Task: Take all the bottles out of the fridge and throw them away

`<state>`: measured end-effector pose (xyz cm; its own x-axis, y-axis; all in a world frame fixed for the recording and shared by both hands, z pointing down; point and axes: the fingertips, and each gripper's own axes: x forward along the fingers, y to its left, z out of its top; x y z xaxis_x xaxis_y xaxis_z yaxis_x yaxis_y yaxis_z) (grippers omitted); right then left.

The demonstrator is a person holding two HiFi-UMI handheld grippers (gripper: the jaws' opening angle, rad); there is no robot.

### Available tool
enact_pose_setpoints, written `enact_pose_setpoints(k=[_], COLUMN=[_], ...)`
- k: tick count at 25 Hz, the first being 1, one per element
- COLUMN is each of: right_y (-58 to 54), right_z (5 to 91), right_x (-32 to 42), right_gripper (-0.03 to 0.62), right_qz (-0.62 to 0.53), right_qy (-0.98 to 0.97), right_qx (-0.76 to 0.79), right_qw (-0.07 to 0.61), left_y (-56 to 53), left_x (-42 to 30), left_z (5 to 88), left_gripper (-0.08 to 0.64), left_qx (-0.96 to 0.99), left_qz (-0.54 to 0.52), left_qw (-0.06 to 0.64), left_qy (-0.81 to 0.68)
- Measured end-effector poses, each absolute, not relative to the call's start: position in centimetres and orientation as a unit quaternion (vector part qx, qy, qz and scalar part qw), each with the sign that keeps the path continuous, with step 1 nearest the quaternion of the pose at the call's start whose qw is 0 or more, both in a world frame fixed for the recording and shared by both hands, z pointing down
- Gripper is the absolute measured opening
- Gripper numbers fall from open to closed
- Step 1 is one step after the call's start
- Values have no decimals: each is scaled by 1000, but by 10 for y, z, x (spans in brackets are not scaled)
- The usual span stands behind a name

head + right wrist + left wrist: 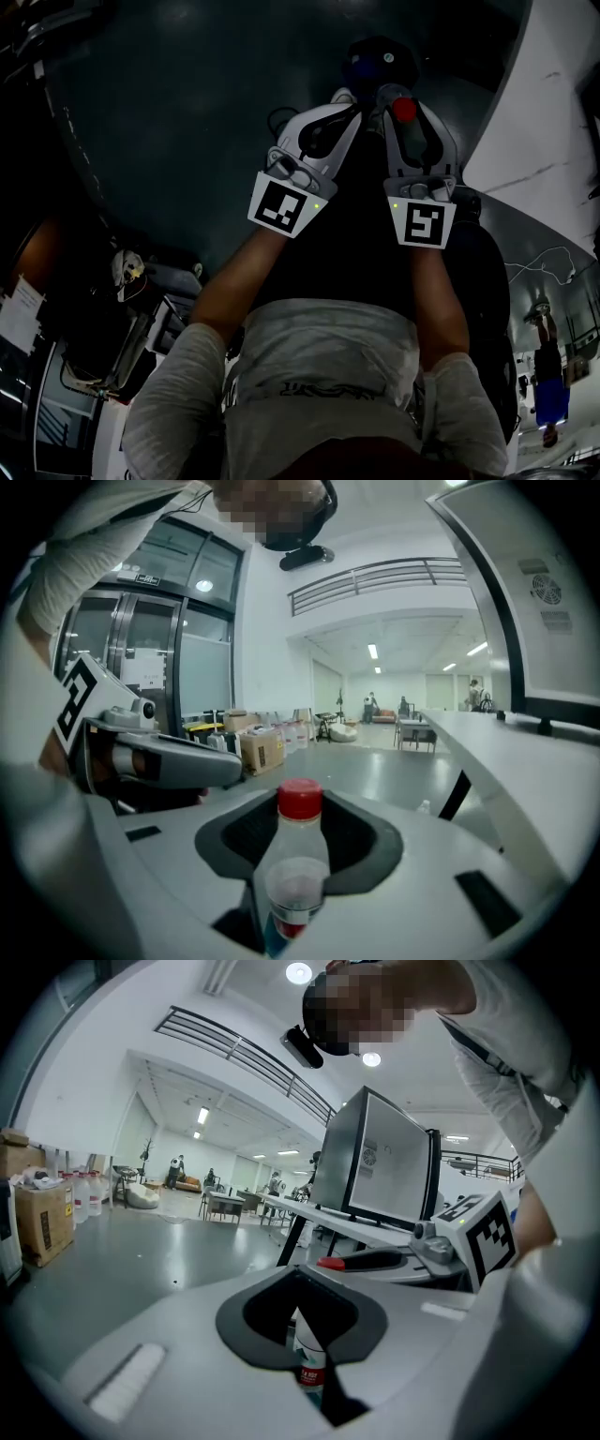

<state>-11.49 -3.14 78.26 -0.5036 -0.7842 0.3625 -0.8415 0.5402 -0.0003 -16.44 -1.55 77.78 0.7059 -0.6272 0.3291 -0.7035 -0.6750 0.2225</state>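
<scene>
Two bottles in hand: my left gripper (342,108) clamps the white bottle (307,1349), my right gripper (405,101) the red-capped bottle (298,855). I judge firm, level grips best, releasing only squarely over a bin.

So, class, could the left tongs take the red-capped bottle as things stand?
Probably not: the left tongs are shut on a white bottle, and the right tongs clamp the red-capped bottle.
</scene>
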Motion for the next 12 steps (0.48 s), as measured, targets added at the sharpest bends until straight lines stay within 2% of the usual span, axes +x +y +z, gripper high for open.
enact_pose_setpoints(k=[12], right_y=[-34], right_z=[805], right_x=[-117], right_gripper=[147], right_qz=[98], right_qy=[-861], right_qx=[470], right_qw=[166], left_y=[-30], left_x=[-160], left_z=[788], left_gripper=[8], left_qx=[907], left_qz=[103], left_qw=[169], left_qy=[-372])
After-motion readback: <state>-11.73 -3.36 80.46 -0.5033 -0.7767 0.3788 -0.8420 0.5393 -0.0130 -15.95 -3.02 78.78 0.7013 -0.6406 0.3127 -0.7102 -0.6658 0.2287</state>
